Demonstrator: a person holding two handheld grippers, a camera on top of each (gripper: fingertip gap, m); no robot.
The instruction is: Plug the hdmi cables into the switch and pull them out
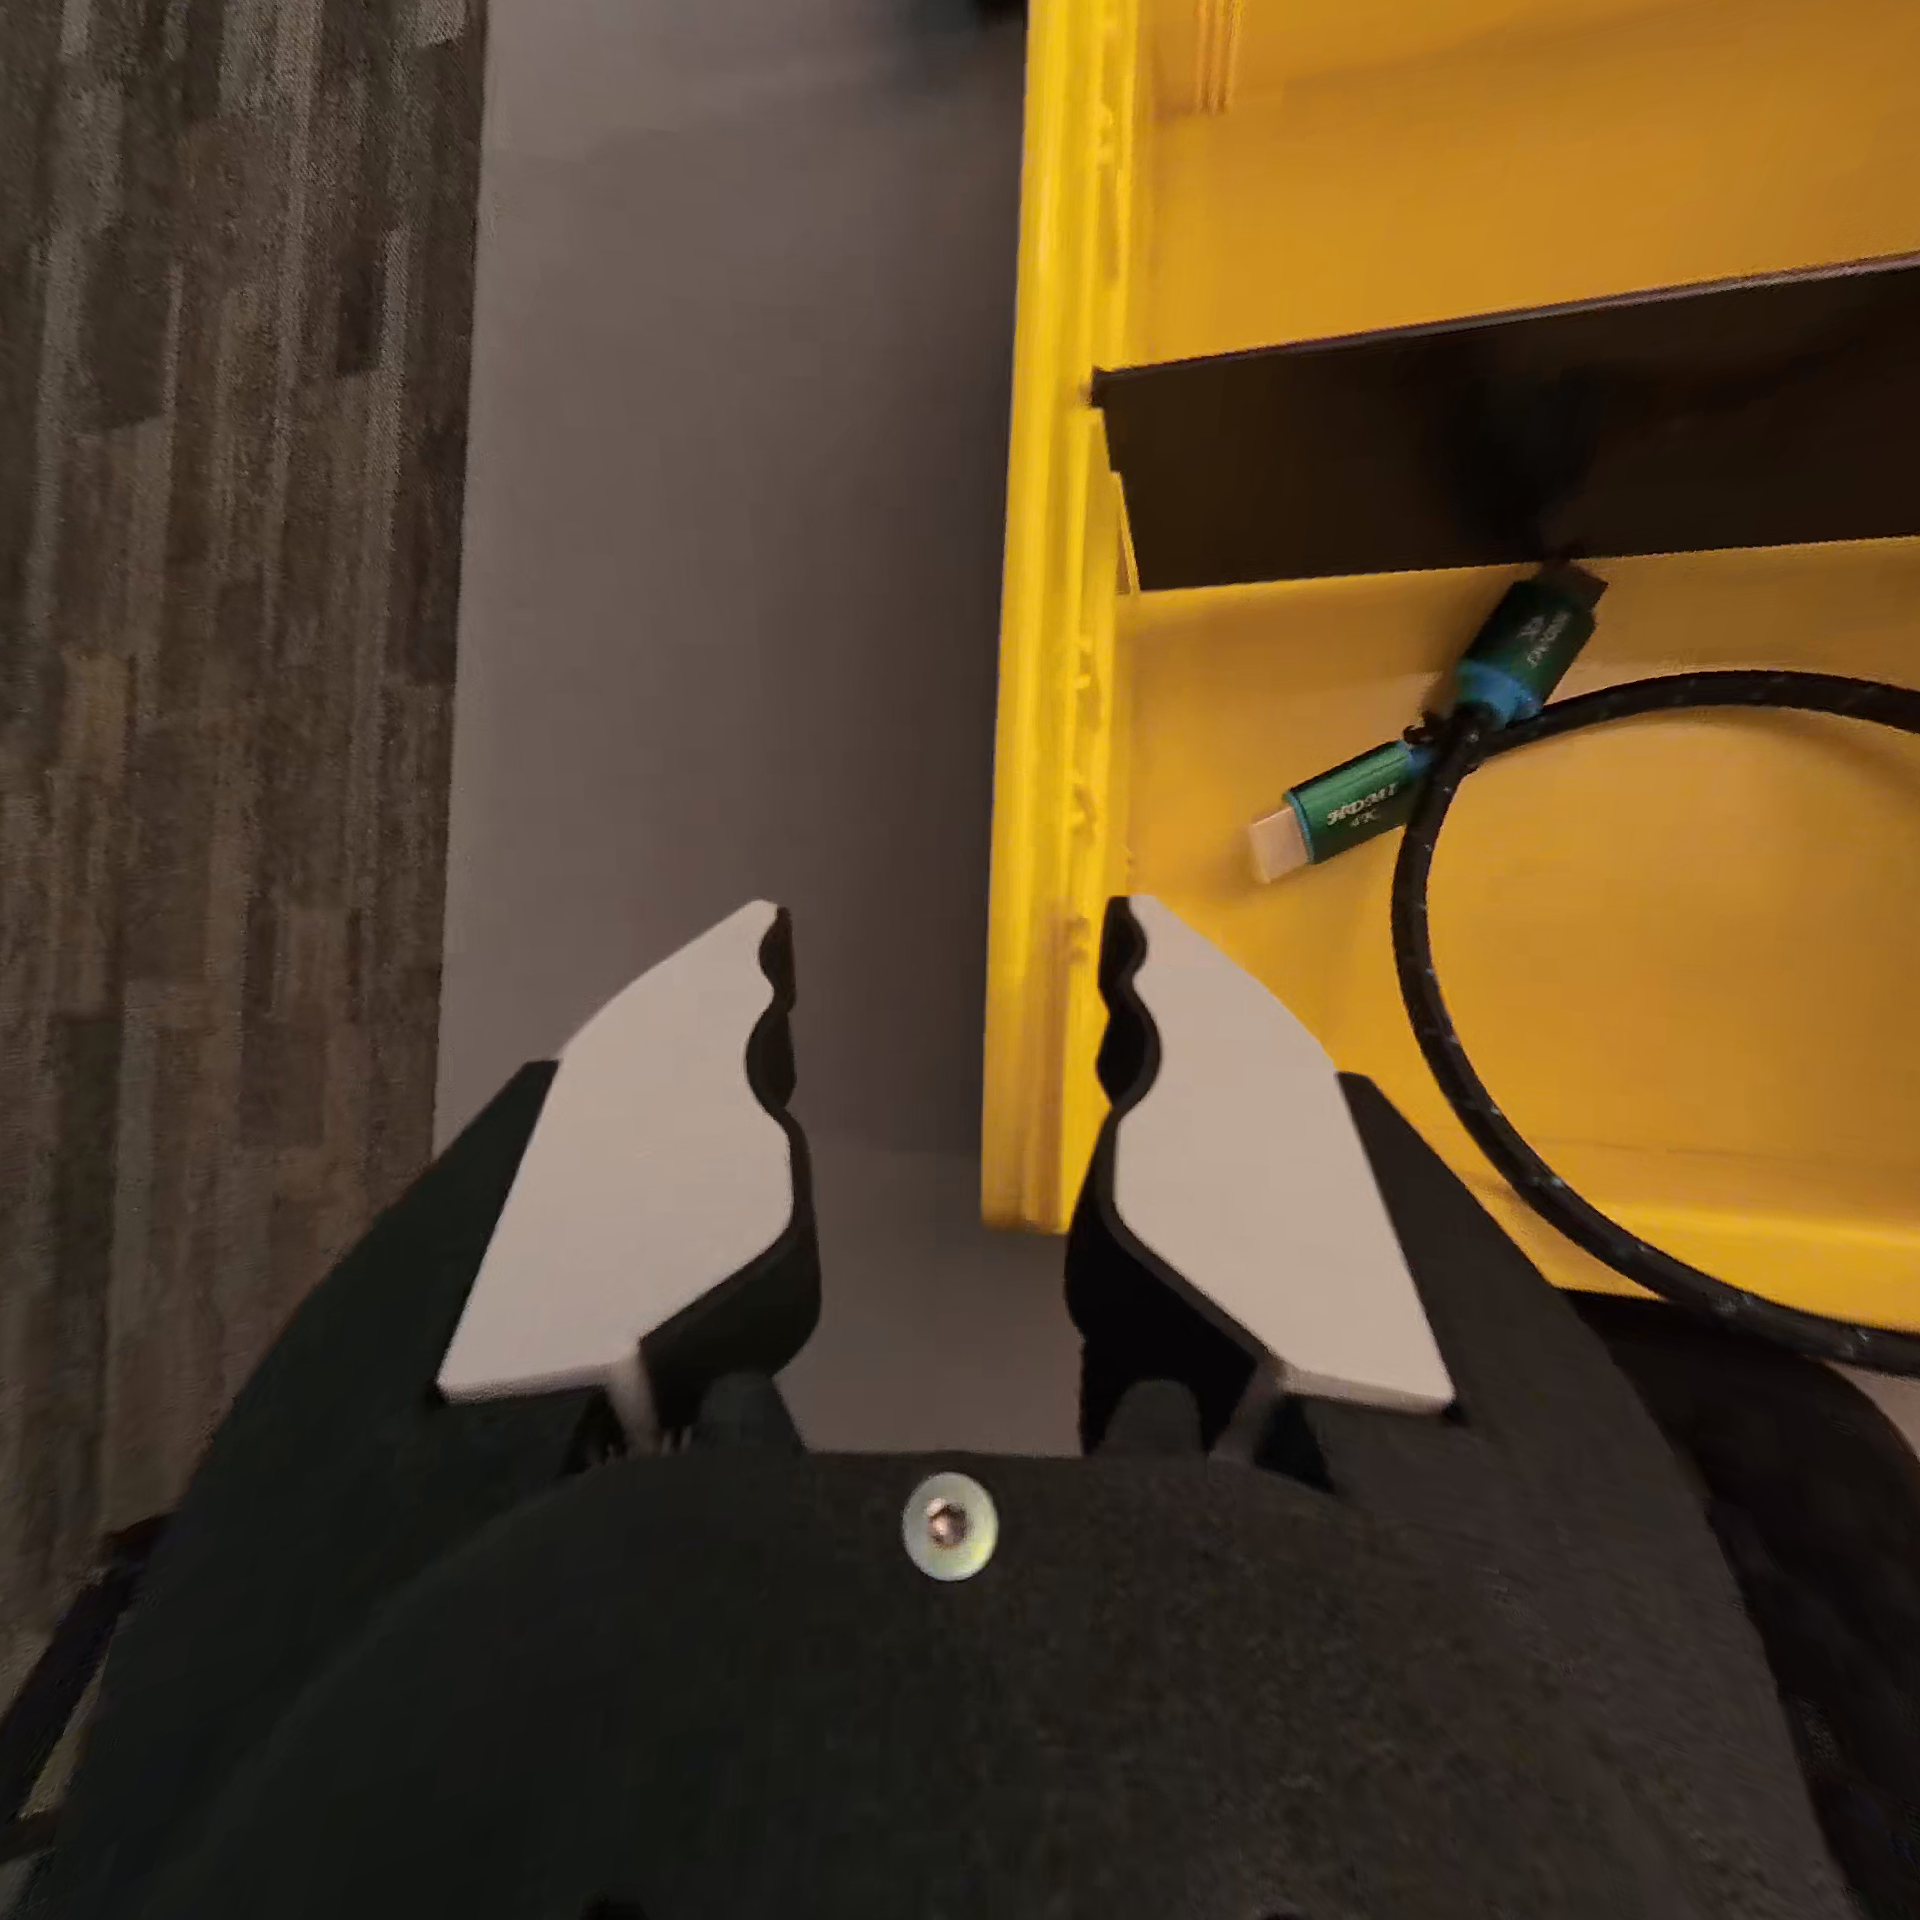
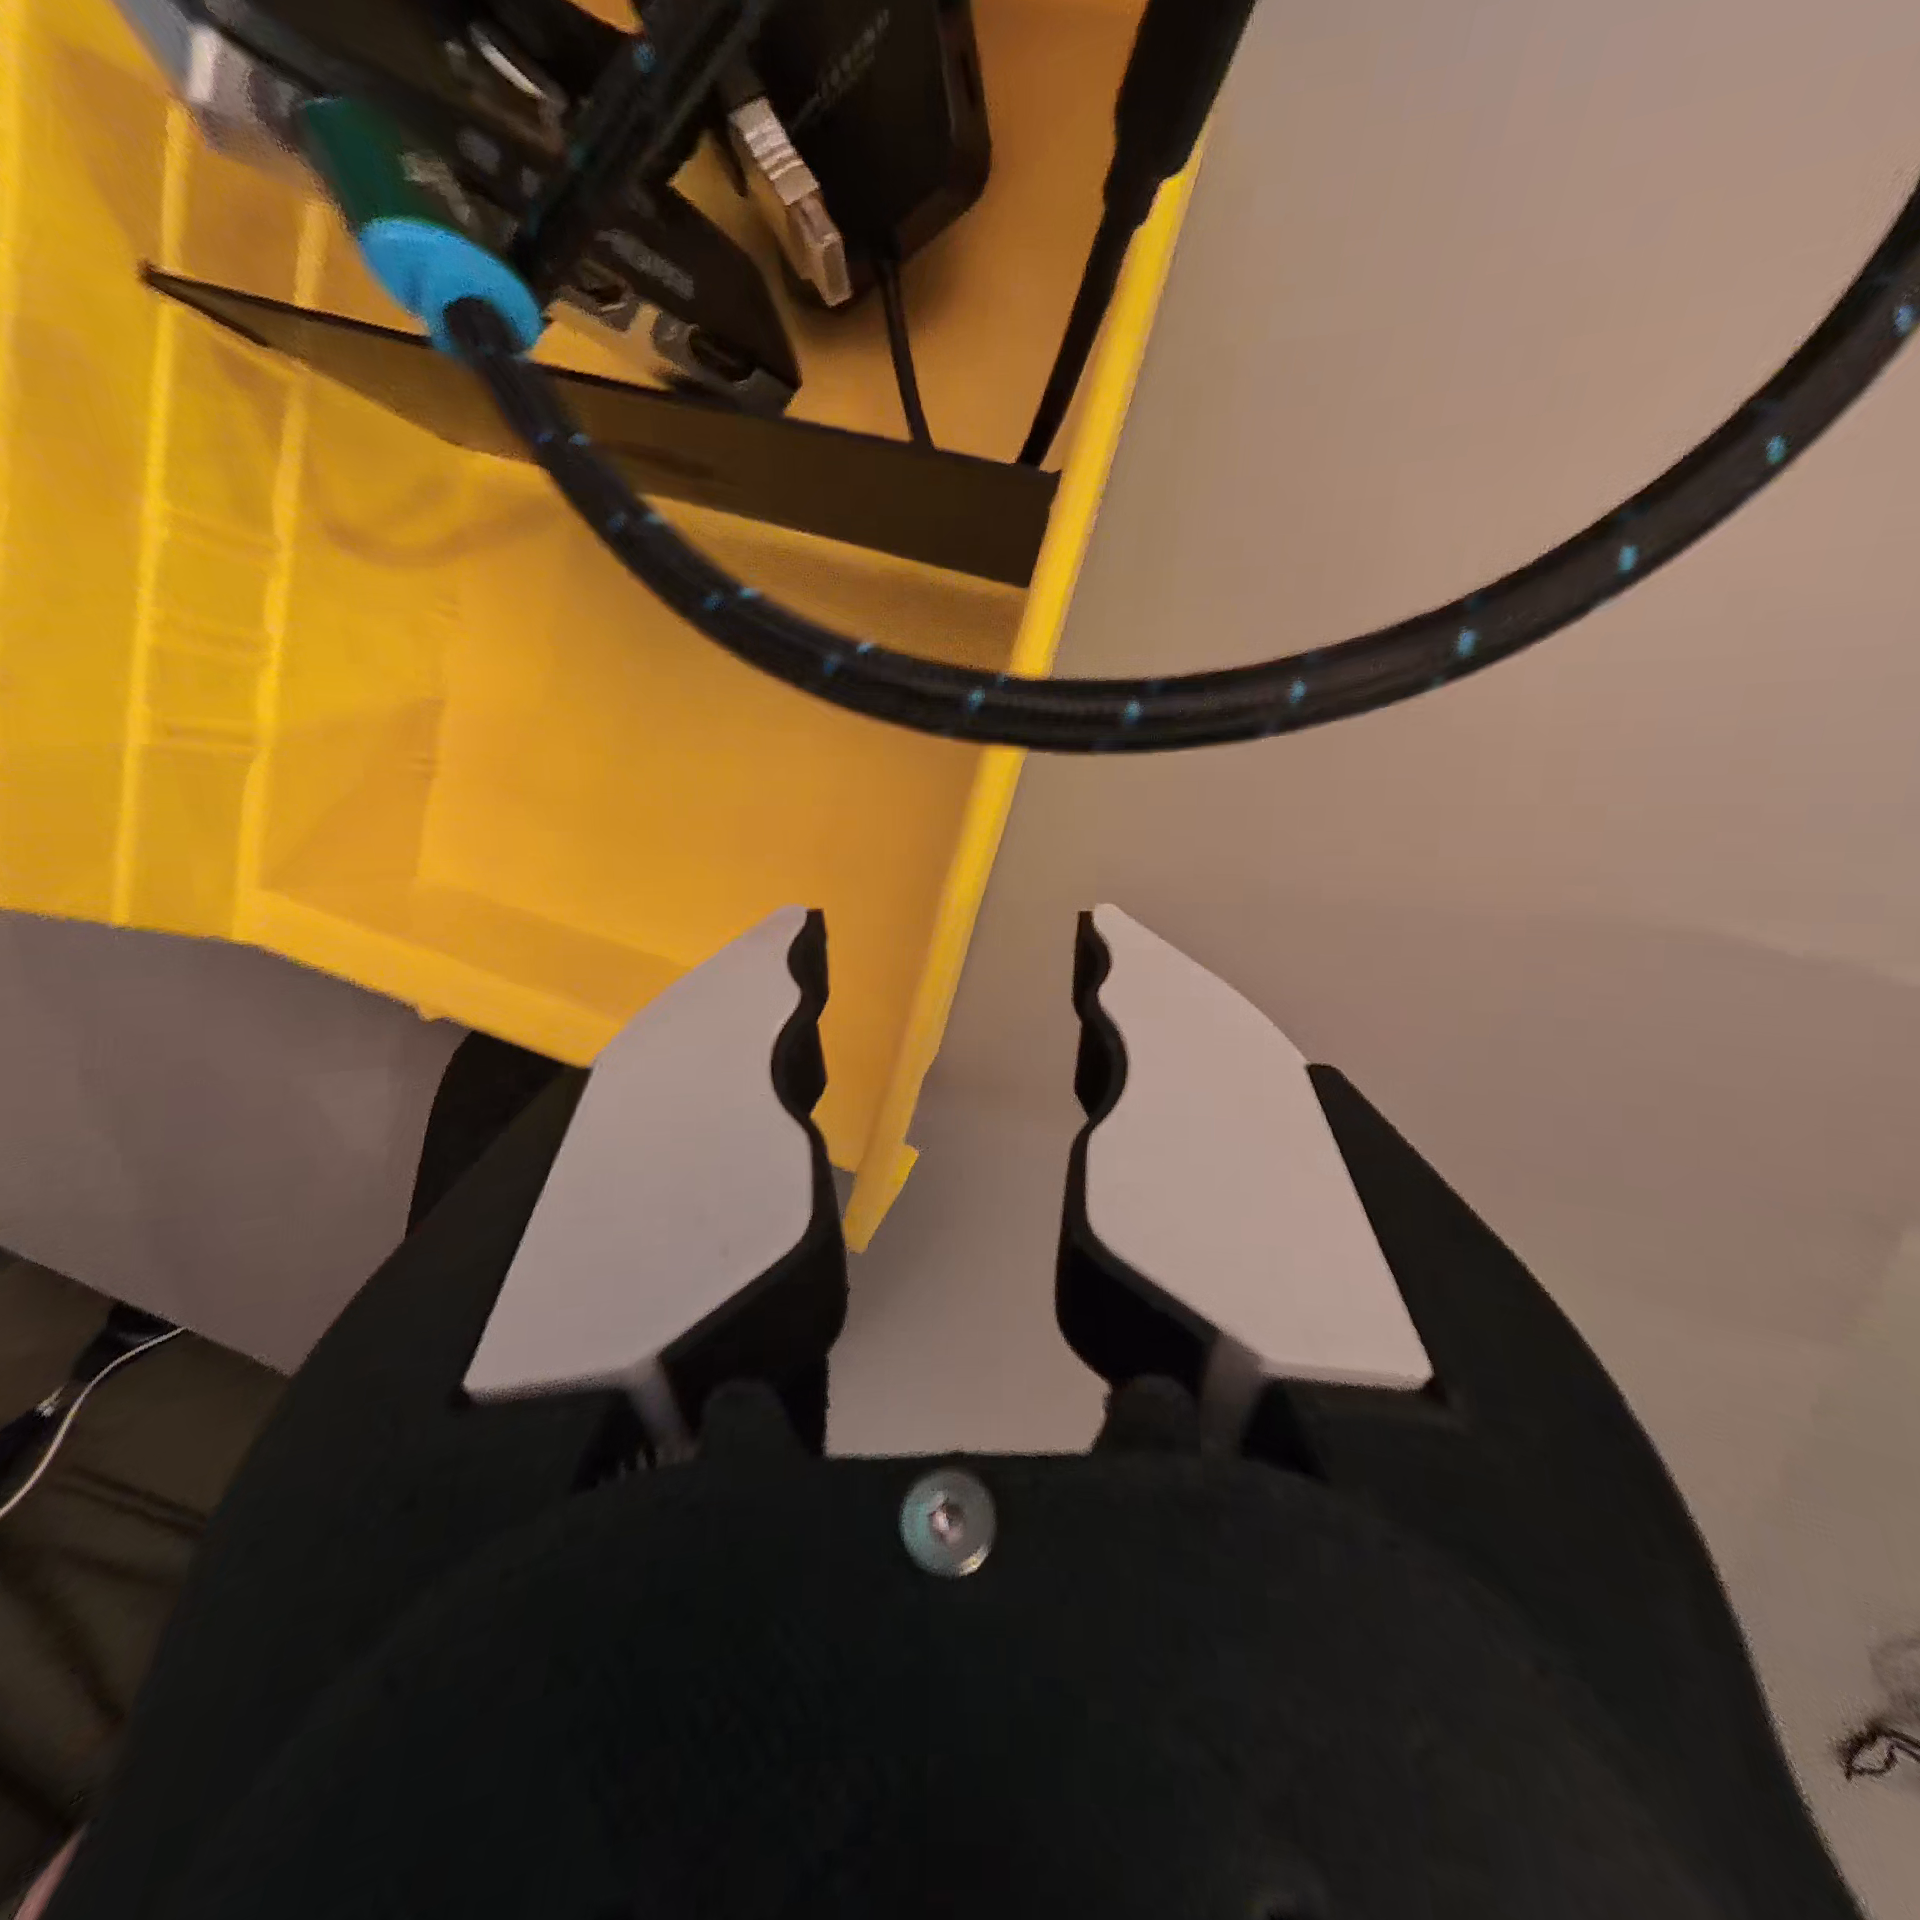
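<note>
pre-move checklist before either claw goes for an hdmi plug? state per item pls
1. Left claw open and empty: ok.
2. Right claw open and empty: ok.
3. Free green plug lies loose in the yellow bin, metal tip exposed, nothing on top of it: ok.
4. Second green plug points at the black divider; seated in a port or not: cannot tell.
5. Switch ports visible and unblocked: cannot tell, blurred and crossed by the braided cable.
6. Braided cable loops out over the bin wall onto the table, in the right claw's approach path: not ok.
</note>
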